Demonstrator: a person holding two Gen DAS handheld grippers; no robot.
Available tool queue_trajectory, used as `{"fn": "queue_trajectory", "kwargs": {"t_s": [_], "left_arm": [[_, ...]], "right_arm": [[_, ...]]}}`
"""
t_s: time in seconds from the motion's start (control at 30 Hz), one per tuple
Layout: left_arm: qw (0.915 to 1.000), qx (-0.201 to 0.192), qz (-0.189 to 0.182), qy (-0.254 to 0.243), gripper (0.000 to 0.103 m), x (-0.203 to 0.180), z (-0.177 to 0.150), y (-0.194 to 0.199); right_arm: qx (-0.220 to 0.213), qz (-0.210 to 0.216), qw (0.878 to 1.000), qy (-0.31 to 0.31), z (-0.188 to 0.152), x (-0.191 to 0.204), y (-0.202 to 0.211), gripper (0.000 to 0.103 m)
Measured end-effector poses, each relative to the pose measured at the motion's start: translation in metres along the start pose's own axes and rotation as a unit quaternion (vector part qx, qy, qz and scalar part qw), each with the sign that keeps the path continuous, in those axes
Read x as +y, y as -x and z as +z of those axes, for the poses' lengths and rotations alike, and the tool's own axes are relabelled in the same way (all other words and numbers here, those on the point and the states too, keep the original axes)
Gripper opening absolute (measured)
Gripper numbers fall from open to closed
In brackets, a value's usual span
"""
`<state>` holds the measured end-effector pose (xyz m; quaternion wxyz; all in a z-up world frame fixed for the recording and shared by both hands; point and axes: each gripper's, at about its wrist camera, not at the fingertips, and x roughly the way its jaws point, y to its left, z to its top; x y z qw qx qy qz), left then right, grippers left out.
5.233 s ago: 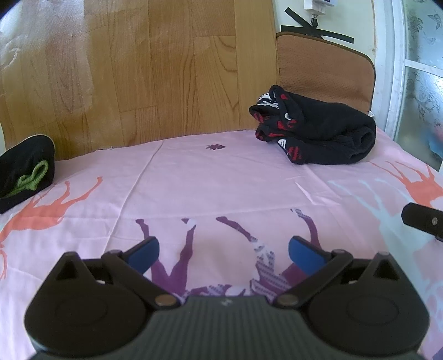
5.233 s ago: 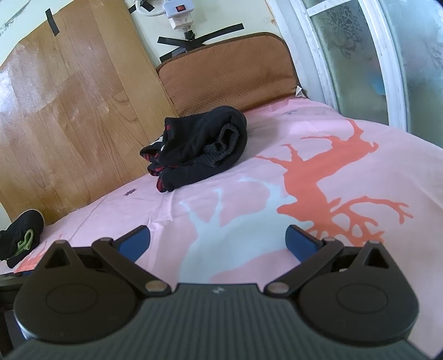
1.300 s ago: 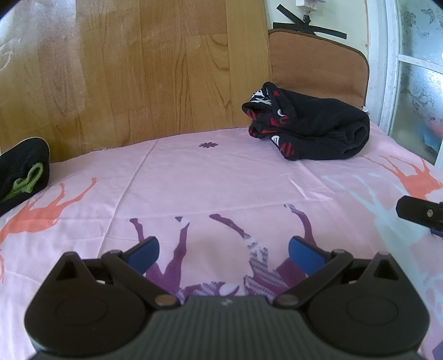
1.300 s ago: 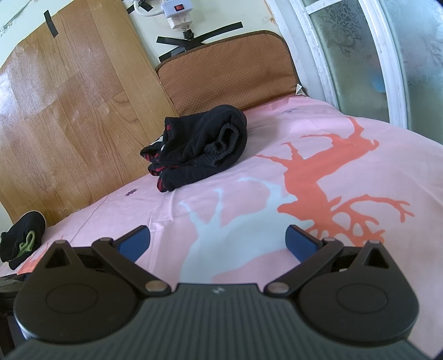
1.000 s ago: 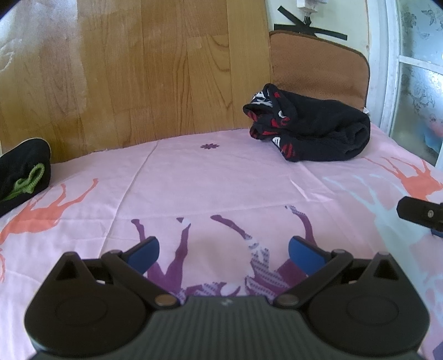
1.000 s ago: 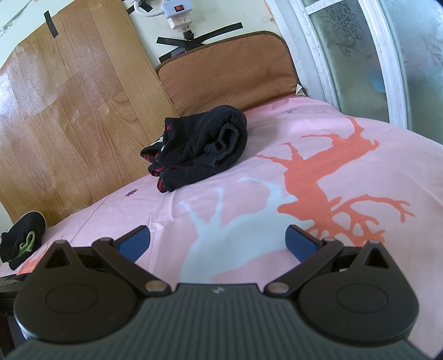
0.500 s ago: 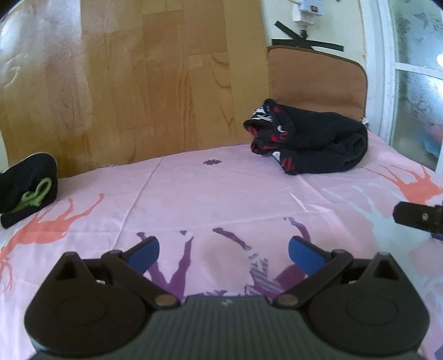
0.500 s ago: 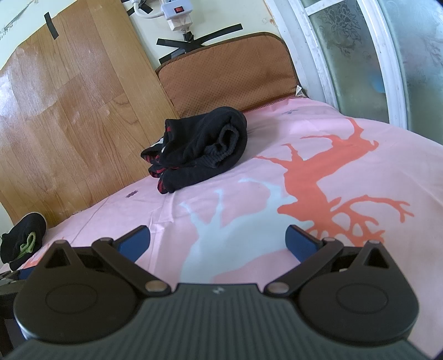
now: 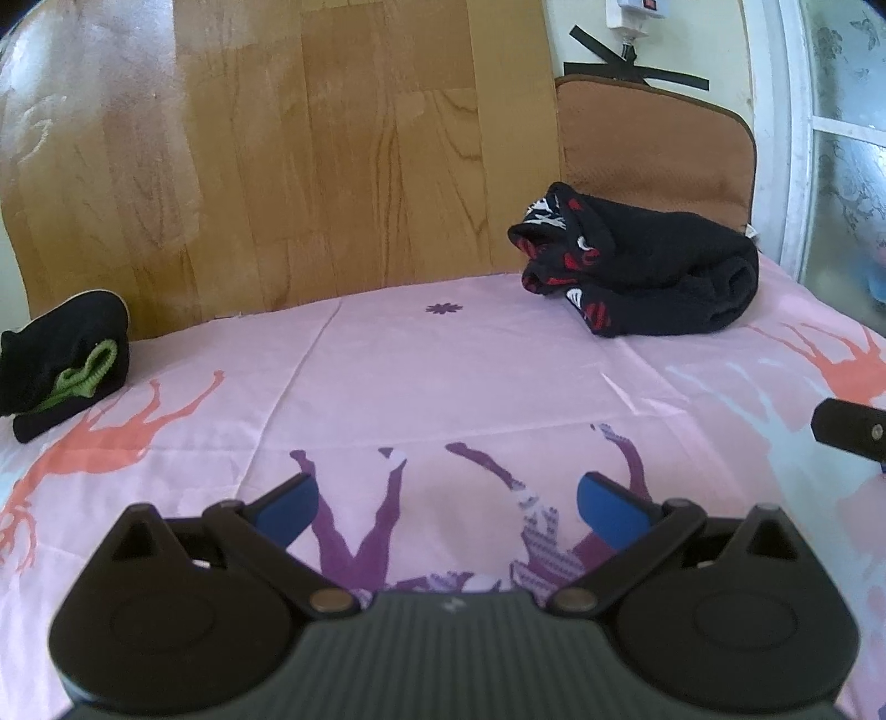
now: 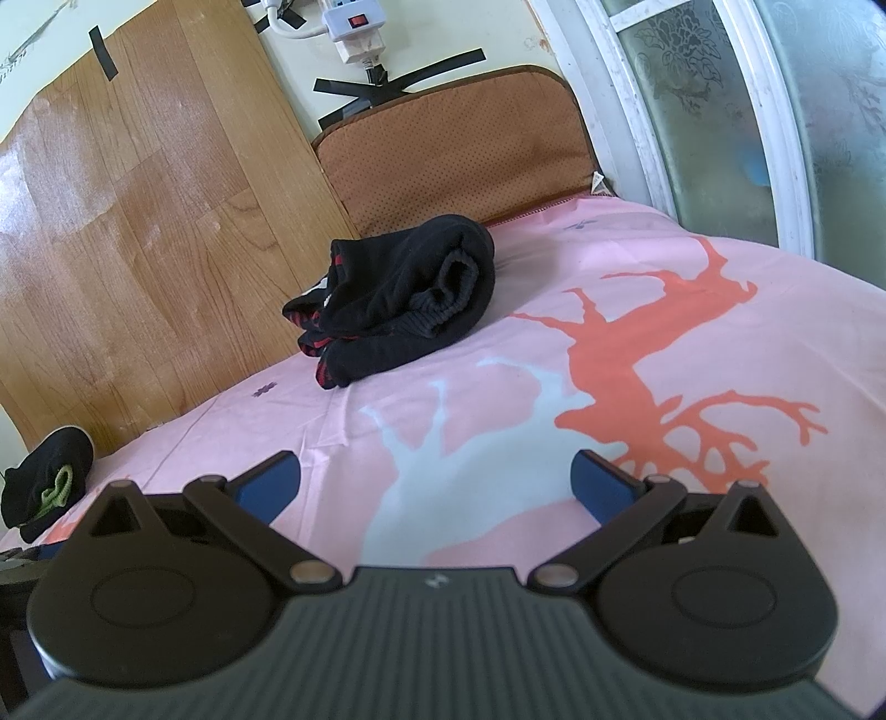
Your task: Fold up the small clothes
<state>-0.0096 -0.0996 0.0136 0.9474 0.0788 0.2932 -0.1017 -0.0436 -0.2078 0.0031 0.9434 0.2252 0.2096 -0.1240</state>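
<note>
A bundled black garment with red and white markings (image 9: 642, 277) (image 10: 404, 299) lies at the far side of the pink deer-print sheet (image 9: 443, 382) (image 10: 637, 266). A smaller black piece with a green band (image 9: 63, 363) (image 10: 47, 490) rests at the far left. My left gripper (image 9: 447, 507) is open over the purple deer print, nothing between its blue pads. My right gripper (image 10: 434, 479) is open too, empty, well short of the black bundle. Part of the right gripper (image 9: 853, 429) shows at the right edge of the left wrist view.
A wood-pattern board (image 9: 332, 149) (image 10: 138, 221) and a brown cushion (image 9: 653, 149) (image 10: 459, 160) stand against the wall behind the bed. A frosted window with a white frame (image 10: 747, 122) runs along the right. A power strip (image 10: 354, 27) hangs on the wall.
The left wrist view has tilted up a little, showing more of the wall and board. The right gripper has hardly moved. Both stay open and the clothes lie as before.
</note>
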Motion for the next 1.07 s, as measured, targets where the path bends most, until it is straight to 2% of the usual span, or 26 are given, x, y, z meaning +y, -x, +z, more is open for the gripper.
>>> {"fn": "queue_trajectory", "kwargs": {"t_s": [0.77, 1.07], "left_arm": [[1.0, 0.002, 0.0, -0.006, 0.103, -0.003, -0.0009, -0.0007], [0.9996, -0.011, -0.016, -0.018, 0.103, -0.0055, -0.002, 0.0029]], "right_arm": [[0.0, 0.0, 1.0, 0.0, -0.0006, -0.0002, 0.0, 0.103], [0.002, -0.001, 1.0, 0.0, 0.002, 0.0021, 0.0, 0.103]]}}
